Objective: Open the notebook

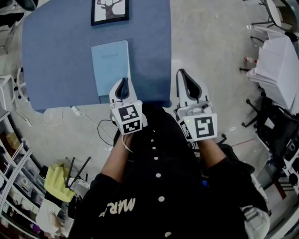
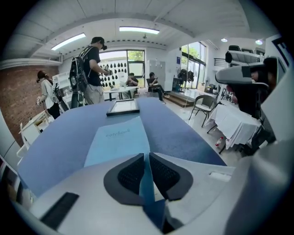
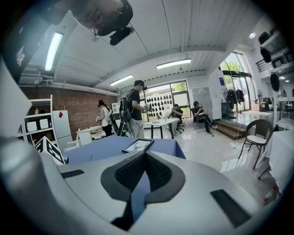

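The flat pale-blue notebook (image 1: 110, 65), printed "notebook", lies on the blue table (image 1: 56, 56). Ribbed dark pads of the left gripper (image 1: 123, 86) clamp its near edge; jaws of the right gripper (image 1: 183, 74) meet, empty

My notebook (image 1: 111, 67) is pale blue, lying on a deeper blue surface (image 1: 56, 56). The picture (image 1: 110, 10) at the far edge has a black frame around white, with a dark antlered head. My left hand-held gripper (image 1: 124, 83) and right hand-held gripper (image 1: 183, 75) are light grey, with black pads (image 2: 133, 176) and black-and-white square markers (image 1: 128, 119).
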`<state>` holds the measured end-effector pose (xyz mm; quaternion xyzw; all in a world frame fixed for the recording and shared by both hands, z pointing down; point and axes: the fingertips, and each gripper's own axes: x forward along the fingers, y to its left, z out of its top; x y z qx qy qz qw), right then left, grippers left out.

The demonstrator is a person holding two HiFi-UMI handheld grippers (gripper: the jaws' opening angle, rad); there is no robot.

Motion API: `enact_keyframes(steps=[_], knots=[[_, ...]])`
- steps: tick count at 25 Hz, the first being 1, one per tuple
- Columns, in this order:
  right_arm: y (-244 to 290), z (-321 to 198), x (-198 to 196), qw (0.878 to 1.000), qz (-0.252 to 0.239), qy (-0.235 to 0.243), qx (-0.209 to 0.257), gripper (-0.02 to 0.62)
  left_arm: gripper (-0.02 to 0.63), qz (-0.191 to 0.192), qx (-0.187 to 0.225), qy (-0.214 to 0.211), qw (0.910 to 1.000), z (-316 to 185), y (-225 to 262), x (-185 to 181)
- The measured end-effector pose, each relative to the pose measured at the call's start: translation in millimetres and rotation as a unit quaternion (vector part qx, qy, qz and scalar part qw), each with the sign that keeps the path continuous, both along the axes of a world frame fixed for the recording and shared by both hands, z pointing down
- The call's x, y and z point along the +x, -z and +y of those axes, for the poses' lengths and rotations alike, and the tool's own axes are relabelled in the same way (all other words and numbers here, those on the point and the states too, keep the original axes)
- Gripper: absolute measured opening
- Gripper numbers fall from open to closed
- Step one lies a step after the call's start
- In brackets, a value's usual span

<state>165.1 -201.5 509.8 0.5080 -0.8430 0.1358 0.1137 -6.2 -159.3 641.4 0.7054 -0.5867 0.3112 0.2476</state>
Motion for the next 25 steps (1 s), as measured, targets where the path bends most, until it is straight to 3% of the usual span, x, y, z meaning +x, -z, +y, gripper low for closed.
enact_keyframes(steps=[8,14,25], knots=[[22,2,-15,1.000,0.003,0.002,0.012,0.006,0.015,0.048,0.028,0.001,0.9985,2,41,-20],[38,4,-28,1.000,0.005,0.004,0.024,0.006,0.015,0.126,0.043,0.028,0.9908,4,74,-44],[58,9,-68,0.999,0.012,0.004,0.037,0.006,0.014,0.190,0.063,0.067,0.9775,10,123,-132]])
